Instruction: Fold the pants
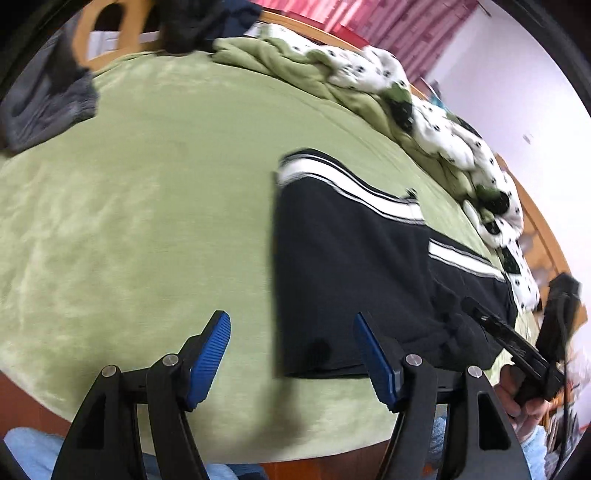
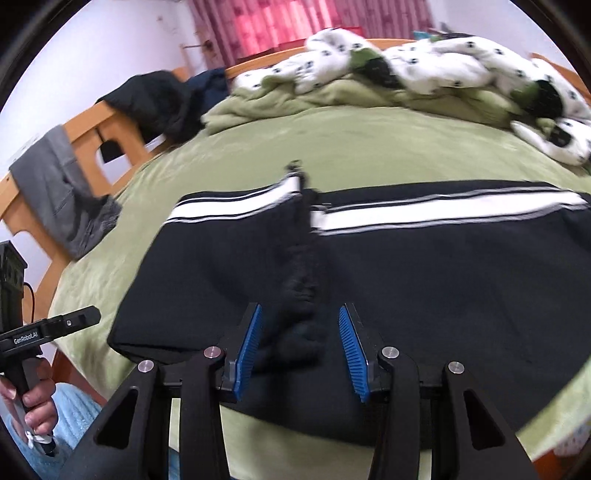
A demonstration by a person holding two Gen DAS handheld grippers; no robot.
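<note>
Pants [image 2: 369, 266] lie under right tool [image 2: 301, 345], beside left tool [image 1: 291, 354]

Pants [image 2: 406, 280]: black, white side stripe edged with thin grey lines, lying just ahead of the right tongs [image 2: 301, 349]. Both tongs: black arms, ribbed blue pads [image 1: 212, 356], silver pivot pins; same on the left tongs [image 1: 291, 354]. Blanket [image 1: 147, 206] under everything: plain light green. Far side beyond the tongs: bunched quilt [image 2: 461, 62], white with small black paw-like spots, green patches. Bed frame [image 2: 85, 129]: orange-tan wood. Grey garment [image 2: 62, 192] draped on it, far left of the right tongs. Curtain [image 2: 306, 22]: pink-red, vertical stripes. Wall [image 1: 517, 96]: pale white-lilac.
</note>
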